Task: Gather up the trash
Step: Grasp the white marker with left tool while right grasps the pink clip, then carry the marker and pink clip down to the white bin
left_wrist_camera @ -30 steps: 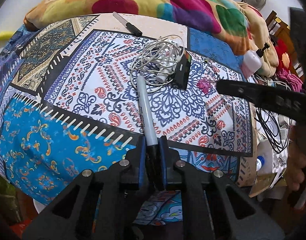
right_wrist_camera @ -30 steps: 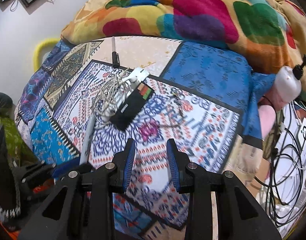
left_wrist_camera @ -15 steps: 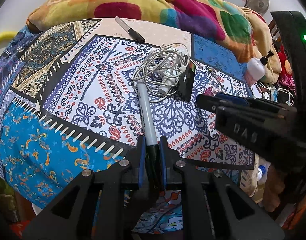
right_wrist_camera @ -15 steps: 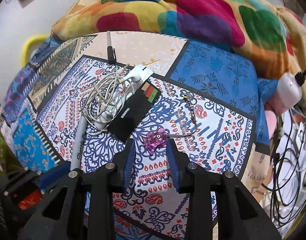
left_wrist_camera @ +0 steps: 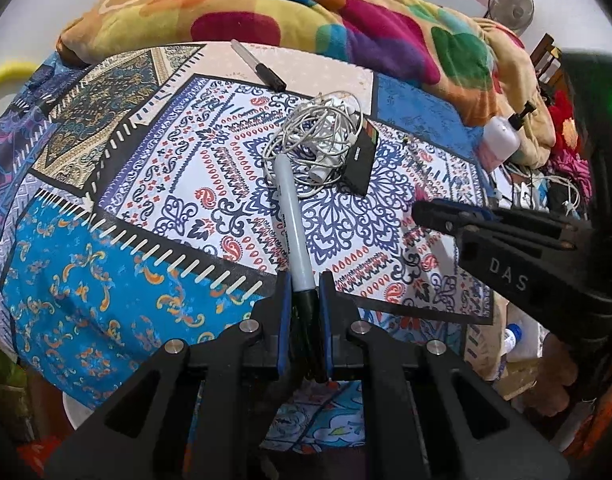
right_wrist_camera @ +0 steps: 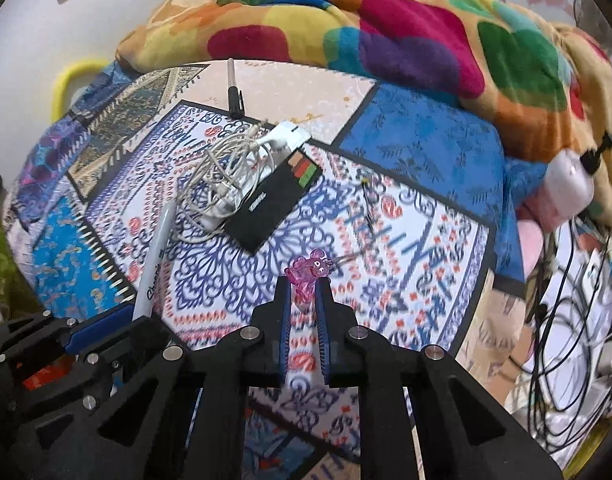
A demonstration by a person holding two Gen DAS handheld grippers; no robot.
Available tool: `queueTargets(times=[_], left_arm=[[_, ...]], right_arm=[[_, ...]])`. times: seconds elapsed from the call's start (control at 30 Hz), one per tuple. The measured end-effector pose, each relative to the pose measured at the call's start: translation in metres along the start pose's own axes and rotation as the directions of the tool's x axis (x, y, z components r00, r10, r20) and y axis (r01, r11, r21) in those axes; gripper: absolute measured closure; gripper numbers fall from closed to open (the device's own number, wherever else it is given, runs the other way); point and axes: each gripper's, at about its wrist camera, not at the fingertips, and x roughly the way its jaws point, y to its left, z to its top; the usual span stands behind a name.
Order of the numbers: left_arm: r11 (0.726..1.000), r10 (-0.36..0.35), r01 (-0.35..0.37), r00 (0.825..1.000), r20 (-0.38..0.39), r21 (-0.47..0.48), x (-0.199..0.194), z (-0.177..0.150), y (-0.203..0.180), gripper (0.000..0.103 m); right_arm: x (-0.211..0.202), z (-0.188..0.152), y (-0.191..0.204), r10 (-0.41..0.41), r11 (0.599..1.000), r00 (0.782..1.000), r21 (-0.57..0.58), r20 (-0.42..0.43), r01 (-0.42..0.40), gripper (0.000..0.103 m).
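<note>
While pink plastic charm (right_wrist_camera: 306, 276) is pinched at fingers' tips of right gripper (right_wrist_camera: 304, 300), just right of black card (right_wrist_camera: 274, 208) on bed: light, stiff, slippery, judged; deeper hold advised. Left gripper (left_wrist_camera: 306, 300) clamped on marker (left_wrist_camera: 292, 220).

Two wrist fisheyes steeply down over the bed (left_wrist_camera: 106, 300), near; cable tangle (left_wrist_camera: 317, 140) (right_wrist_camera: 230, 176) shared

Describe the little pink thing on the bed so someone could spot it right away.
On the patterned bedspread, look just past the black card and tangled white cable. The right gripper pinches a pink charm there, the only translucent pink, animal-shaped piece.
</note>
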Motion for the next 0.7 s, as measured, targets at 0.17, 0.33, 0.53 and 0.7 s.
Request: queueTargets(times=[0.17, 0.33, 0.53, 0.7], left_arm=[[1.000, -0.007, 0.007, 0.999, 0.032, -0.015, -0.020, -0.002, 0.004, 0.091], [1.000, 0.002, 0.000, 0.998, 0.070, -0.023, -0.043, -0.004, 0.010, 0.091], [0.998, -0.013, 0.020, 0.993, 0.121, -0.052, -0.072, -0.006, 0.020, 0.091], [0.997, -0.017, 0.029, 0.985, 0.171, -0.069, -0.101, -0.009, 0.030, 0.091]], right_arm=[[-0.011, -0.014, -0.013, 0.036, 0.999, 0.999, 0.039, -0.014, -0.035, 0.092], [-0.024, -0.022, -0.013, 0.043, 0.998, 0.999, 0.036, -0.004, -0.043, 0.092], [-0.059, -0.018, 0.001, 0.058, 0.998, 0.996, 0.010, 0.066, -0.059, 0.092], [-0.093, -0.014, 0.030, 0.072, 0.996, 0.988, -0.054, 0.134, -0.065, 0.092]])
